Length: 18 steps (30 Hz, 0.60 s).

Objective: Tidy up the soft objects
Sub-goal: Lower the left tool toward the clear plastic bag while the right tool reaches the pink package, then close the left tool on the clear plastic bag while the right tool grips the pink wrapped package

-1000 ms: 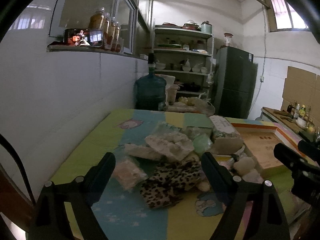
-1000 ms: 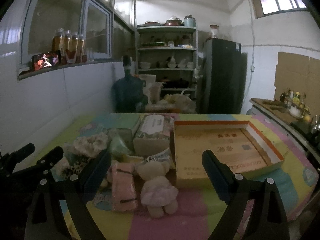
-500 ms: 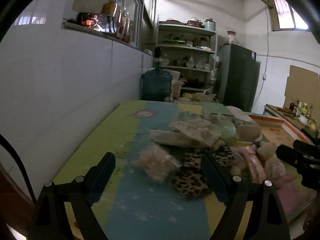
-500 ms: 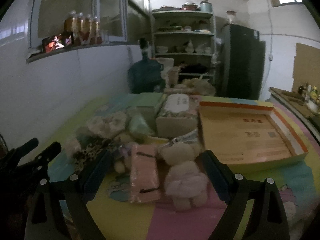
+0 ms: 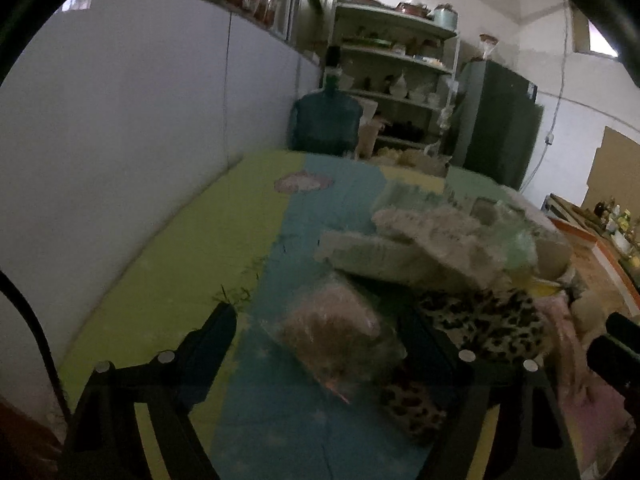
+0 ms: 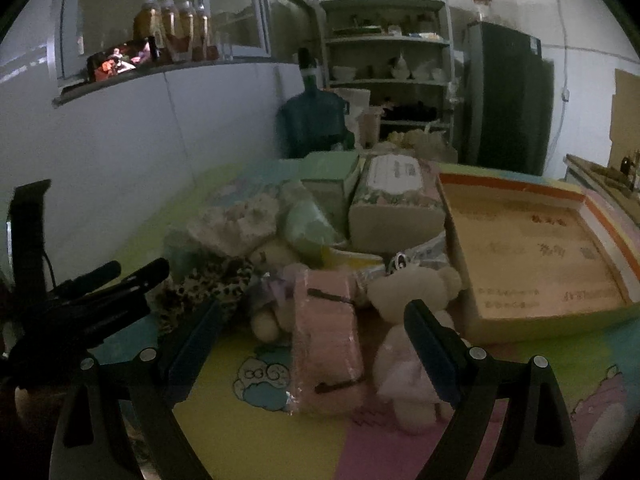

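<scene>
- Clear-wrapped pinkish bundle (image 5: 340,336) lies flat beside leopard-print fabric (image 5: 492,324).
- Pink wrapped pack (image 6: 326,336) lies lengthwise, just beside a pale plush toy (image 6: 408,368).

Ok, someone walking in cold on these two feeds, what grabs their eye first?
Probably the heap of soft things mid-table, on the pastel mat: a leopard-print cloth, a pink pack and a pale plush toy at its near edge. Right of the heap lies a big empty box with an orange rim. Both grippers sit low and near: the left gripper, jaws closing, straddles a clear bag without touching it, and the right gripper stands open around the pink pack.
</scene>
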Each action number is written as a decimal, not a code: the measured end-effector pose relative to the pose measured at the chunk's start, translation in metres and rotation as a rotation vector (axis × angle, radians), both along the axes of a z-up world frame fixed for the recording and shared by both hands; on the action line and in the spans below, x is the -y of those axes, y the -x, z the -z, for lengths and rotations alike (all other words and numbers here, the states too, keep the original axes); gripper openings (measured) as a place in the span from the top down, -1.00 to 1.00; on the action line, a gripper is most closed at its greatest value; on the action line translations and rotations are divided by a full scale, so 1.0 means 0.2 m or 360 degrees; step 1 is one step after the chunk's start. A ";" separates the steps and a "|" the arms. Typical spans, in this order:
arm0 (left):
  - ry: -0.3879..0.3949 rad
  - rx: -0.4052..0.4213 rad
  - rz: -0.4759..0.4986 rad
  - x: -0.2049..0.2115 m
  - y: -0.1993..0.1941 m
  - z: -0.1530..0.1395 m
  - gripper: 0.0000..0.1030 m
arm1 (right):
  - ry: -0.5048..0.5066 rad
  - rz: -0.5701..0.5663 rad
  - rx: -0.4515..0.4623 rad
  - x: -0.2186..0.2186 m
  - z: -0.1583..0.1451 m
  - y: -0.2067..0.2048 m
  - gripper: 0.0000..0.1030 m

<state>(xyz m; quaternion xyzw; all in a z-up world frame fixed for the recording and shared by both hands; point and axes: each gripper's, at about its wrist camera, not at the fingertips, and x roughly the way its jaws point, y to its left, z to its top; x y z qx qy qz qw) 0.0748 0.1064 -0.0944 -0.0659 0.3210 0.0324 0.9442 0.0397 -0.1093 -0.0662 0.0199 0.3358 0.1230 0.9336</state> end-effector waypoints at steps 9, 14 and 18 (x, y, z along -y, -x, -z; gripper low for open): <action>0.0161 -0.0136 0.0053 -0.04 -0.06 0.07 -0.17 | -0.0001 -0.0029 -0.0132 -0.01 0.09 -0.07 -0.42; 0.0158 -0.0132 0.0065 -0.03 -0.07 0.06 0.07 | 0.0002 -0.0013 -0.0228 0.01 0.15 -0.11 -0.12; 0.0203 -0.0117 0.0056 -0.05 -0.06 0.06 0.10 | 0.0002 -0.0025 -0.0245 0.02 0.17 -0.11 0.14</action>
